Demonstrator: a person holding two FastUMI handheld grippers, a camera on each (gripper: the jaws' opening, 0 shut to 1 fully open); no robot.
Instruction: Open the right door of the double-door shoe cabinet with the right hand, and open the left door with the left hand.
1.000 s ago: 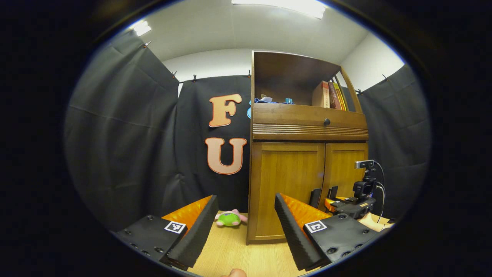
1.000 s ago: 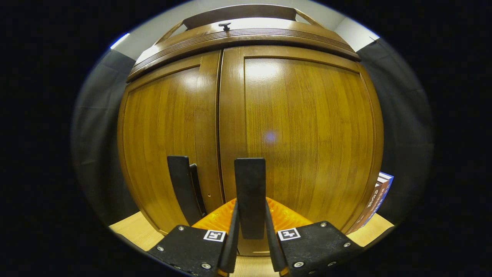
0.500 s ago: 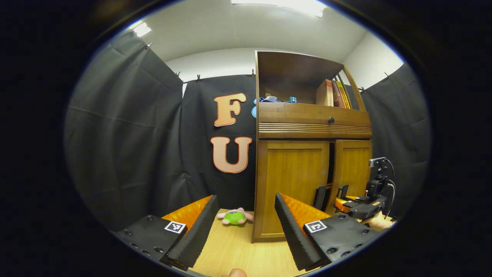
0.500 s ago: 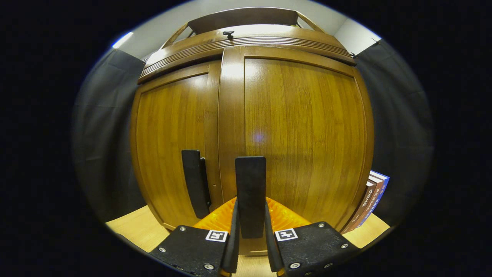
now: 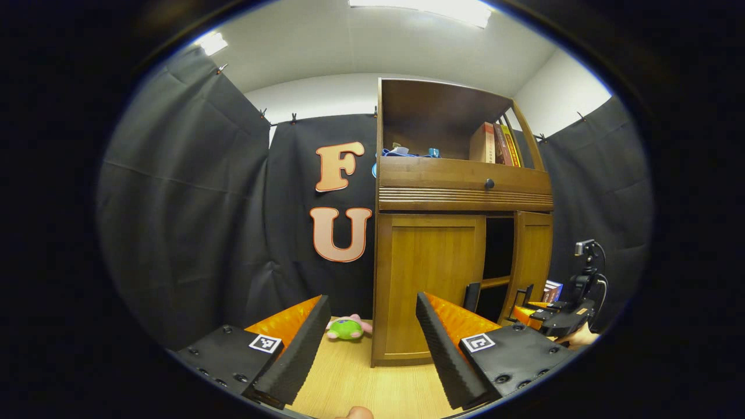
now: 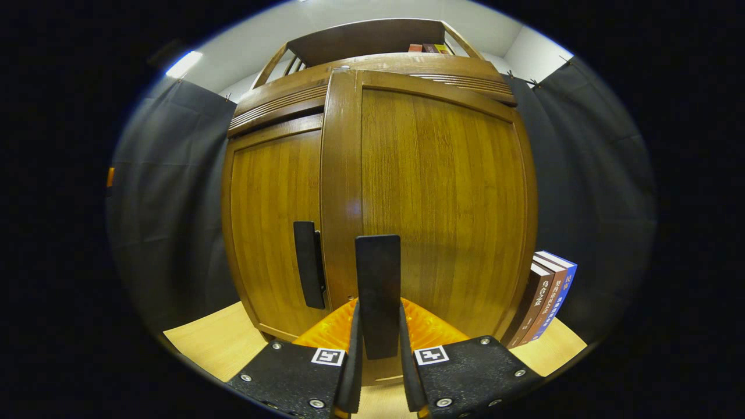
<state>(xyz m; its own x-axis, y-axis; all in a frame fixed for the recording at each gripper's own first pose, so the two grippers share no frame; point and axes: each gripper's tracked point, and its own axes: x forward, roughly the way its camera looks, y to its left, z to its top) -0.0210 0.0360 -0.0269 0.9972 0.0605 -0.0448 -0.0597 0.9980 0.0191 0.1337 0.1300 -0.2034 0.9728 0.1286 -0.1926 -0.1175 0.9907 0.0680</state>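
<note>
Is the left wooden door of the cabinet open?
No, the left wooden door sits flush and closed, while the right wooden door stands swung out.

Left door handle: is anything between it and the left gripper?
Nothing visible. The left gripper is open, back from the cabinet, and the left door's handle shows just past its finger, over bare table.

The double-door shoe cabinet [image 5: 460, 192] was brown wood and stood upright. Its right door [image 5: 534, 256] stood ajar, swung outward, with a dark gap between the two doors. Its black vertical handle [image 6: 378, 291] was clamped between the right tongs [image 6: 378, 355]. The left door [image 5: 430, 279] was closed and flush, its black handle [image 6: 308, 265] untouched.
</note>
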